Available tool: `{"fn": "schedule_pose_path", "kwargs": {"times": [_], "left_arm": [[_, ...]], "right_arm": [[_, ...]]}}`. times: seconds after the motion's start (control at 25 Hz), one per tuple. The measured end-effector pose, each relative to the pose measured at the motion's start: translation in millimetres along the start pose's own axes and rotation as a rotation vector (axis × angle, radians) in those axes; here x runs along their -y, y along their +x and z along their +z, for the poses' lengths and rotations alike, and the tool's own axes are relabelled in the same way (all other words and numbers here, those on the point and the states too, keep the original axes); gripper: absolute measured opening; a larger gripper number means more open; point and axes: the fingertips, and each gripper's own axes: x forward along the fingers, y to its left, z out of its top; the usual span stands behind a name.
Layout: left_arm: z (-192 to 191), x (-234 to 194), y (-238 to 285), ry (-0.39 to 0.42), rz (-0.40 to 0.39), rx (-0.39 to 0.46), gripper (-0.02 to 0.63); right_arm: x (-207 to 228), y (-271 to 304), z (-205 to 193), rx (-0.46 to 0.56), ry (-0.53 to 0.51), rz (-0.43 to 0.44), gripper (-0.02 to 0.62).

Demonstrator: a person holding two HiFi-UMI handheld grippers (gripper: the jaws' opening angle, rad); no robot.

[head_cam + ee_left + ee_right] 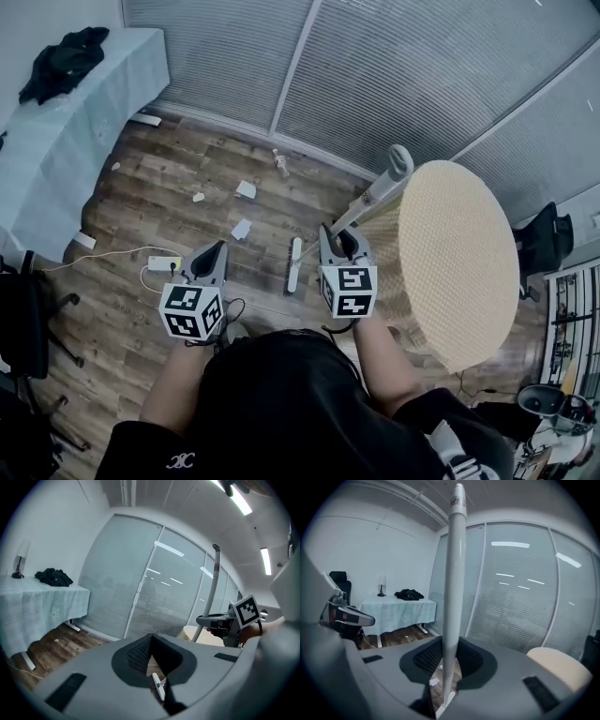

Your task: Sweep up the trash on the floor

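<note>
My right gripper (338, 240) is shut on the white broom handle (377, 190), which runs down to the broom head (294, 264) on the wooden floor. In the right gripper view the handle (453, 573) stands upright between the jaws of that gripper (449, 645). My left gripper (217, 249) is held left of the broom, jaws shut and empty. Paper scraps (241, 229) (247, 189) lie just beyond the broom head, with smaller bits (199, 197) further left. The left gripper view shows the jaws of the left gripper (151, 640) closed and the broom head (158, 686) below them.
A round beige table (459, 272) stands close on the right. A table with a light blue cloth (89, 122) and dark clothing (64, 58) is at the back left. A white power strip (164, 264) with its cable lies by my left gripper. A black chair (23, 328) stands at the left edge.
</note>
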Motion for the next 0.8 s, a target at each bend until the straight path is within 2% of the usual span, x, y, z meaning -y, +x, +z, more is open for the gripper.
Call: {"fn": "schedule_pose_path", "kwargs": {"times": [0.12,0.4,0.8], "left_arm": [[2,-8,-2,0.019,-0.011,0.001,-0.005],[11,-29,-15,-0.004,0.003,0.036,-0.006],[6,-75,-41,-0.058,0.093,0.068,-0.006]], "right_arm": [[-16,7,8,0.003,-0.005,0.006,0.095],[-53,21,25,0.004,-0.025,0.066,0.095],[-107,53,34,0.005,-0.095,0.183,0.097]]}}
